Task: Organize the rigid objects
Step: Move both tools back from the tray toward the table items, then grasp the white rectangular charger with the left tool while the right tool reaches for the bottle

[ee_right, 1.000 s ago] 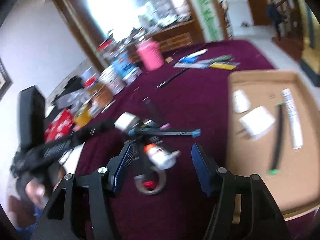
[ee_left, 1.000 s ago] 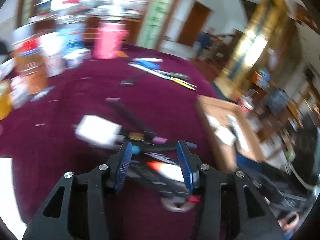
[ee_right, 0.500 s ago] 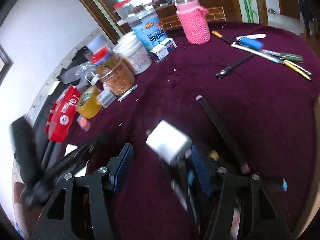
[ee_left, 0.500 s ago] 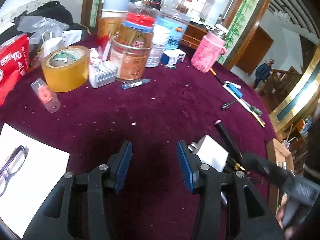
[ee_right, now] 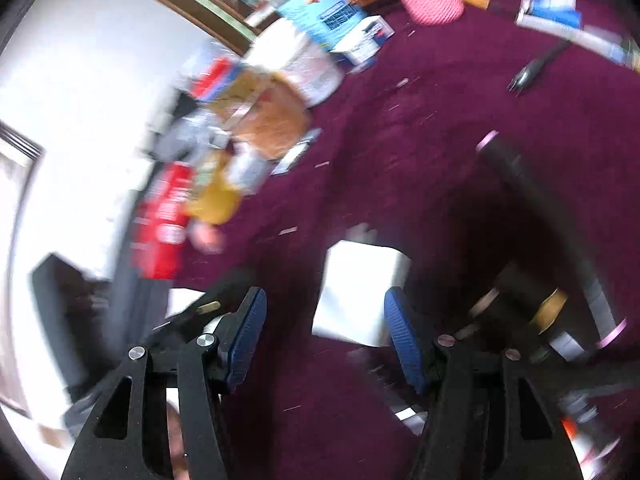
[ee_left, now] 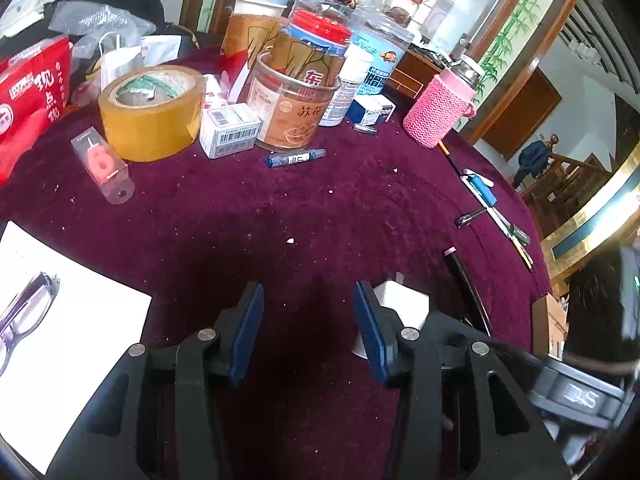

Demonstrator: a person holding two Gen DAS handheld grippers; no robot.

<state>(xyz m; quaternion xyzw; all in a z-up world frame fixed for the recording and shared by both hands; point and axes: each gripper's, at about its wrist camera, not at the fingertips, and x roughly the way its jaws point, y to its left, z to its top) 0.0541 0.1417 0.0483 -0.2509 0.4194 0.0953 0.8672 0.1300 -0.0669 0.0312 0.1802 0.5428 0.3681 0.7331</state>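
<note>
My left gripper (ee_left: 308, 328) is open and empty over the maroon tablecloth (ee_left: 320, 208). A white block-shaped charger (ee_left: 404, 304) lies just right of its right finger; a long black stick with a pink tip (ee_left: 466, 280) lies beyond it. In the blurred right wrist view my right gripper (ee_right: 324, 332) is open, with the white charger (ee_right: 356, 292) between the blue pads, nearer the right one and not clamped. The black stick (ee_right: 532, 200) runs to its right, beside a pile of small items (ee_right: 532, 312).
At the back stand a yellow tape roll (ee_left: 152, 112), a white barcode box (ee_left: 230, 130), jars (ee_left: 296, 92), a pink knitted bottle (ee_left: 438, 110) and a blue marker (ee_left: 296, 158). Pens lie at right (ee_left: 492, 216). White paper with glasses (ee_left: 60, 304) lies at left.
Both grippers swung left, away from the cardboard tray, toward the cluttered back of the table. The right gripper came down around the white charger. The left has steadied; the right is blurred.
</note>
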